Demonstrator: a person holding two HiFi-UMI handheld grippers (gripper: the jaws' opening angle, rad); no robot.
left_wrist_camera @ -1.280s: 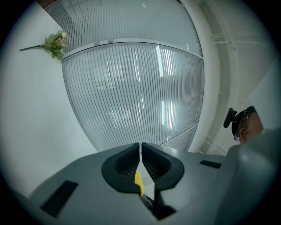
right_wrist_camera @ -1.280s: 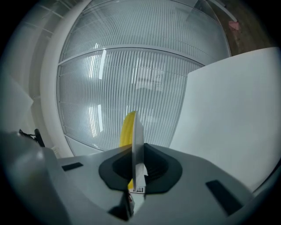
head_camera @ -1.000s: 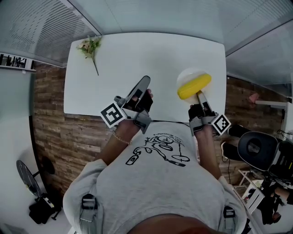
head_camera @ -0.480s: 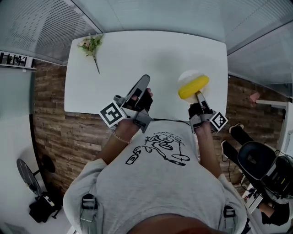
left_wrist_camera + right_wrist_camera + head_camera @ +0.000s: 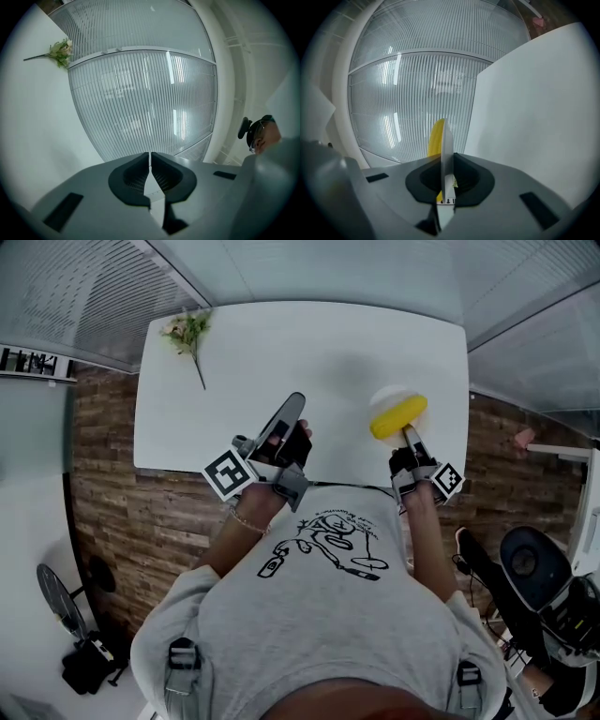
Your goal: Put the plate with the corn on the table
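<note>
Marker-tagged right claw (image 5: pixel 407 434) clamps the plate (image 5: pixel 384 397) bearing corn (image 5: pixel 398 416).

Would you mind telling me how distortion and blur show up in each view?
Head view: fisheye bows the edges of the table, light even. Left gripper view: dark round vignette, slatted wall bulges. Right gripper view: plate edge-on and smeared, corn soft beside it.
</note>
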